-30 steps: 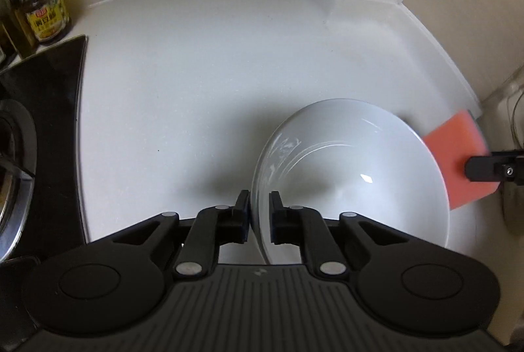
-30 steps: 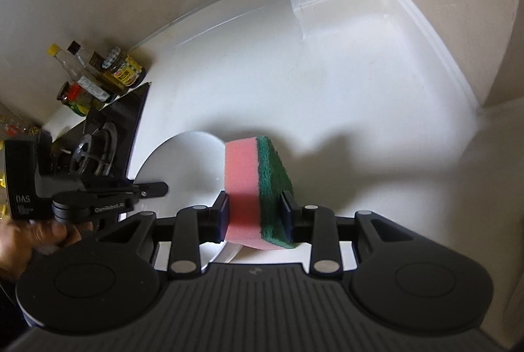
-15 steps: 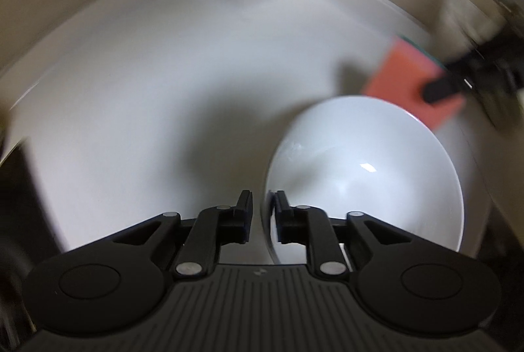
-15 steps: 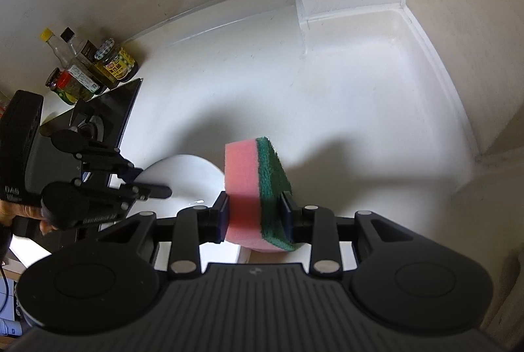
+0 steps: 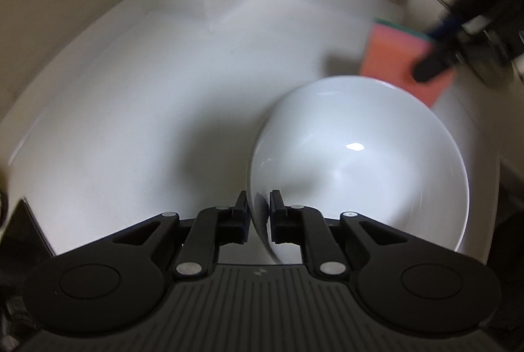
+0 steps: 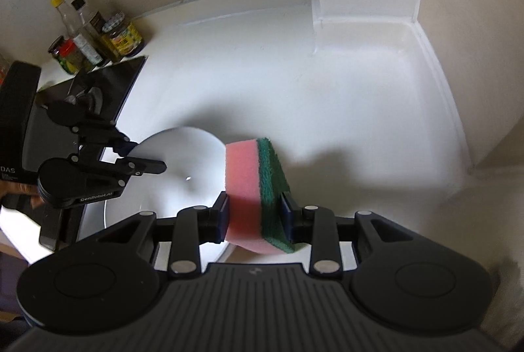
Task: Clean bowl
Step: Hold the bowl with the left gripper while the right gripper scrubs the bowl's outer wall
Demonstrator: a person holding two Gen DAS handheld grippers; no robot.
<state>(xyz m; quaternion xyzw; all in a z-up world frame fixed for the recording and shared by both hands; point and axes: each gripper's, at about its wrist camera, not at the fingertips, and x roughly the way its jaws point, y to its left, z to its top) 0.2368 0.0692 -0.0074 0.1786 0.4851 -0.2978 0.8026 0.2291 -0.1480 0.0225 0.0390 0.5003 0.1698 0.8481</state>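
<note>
The glossy white ceramic bowl [image 5: 360, 162] hung above the white countertop [image 5: 147, 106], its rim pinched by the left gripper [image 5: 258, 211]. The right gripper [image 6: 255, 214], clamped on the pink-and-green sponge [image 6: 252, 188], hovered beside it; scrubbing seemed next, needing the sponge inside.

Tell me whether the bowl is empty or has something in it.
Empty. The bowl, pinched at its rim by the left gripper, shows only bare glossy white inside.

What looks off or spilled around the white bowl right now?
Nothing stands out. The glossy white ceramic bowl looks intact, tilted, with the left gripper clamped on its rim. The pink-and-green sponge sits squarely in the right gripper. No spill shows on the white countertop.
</note>
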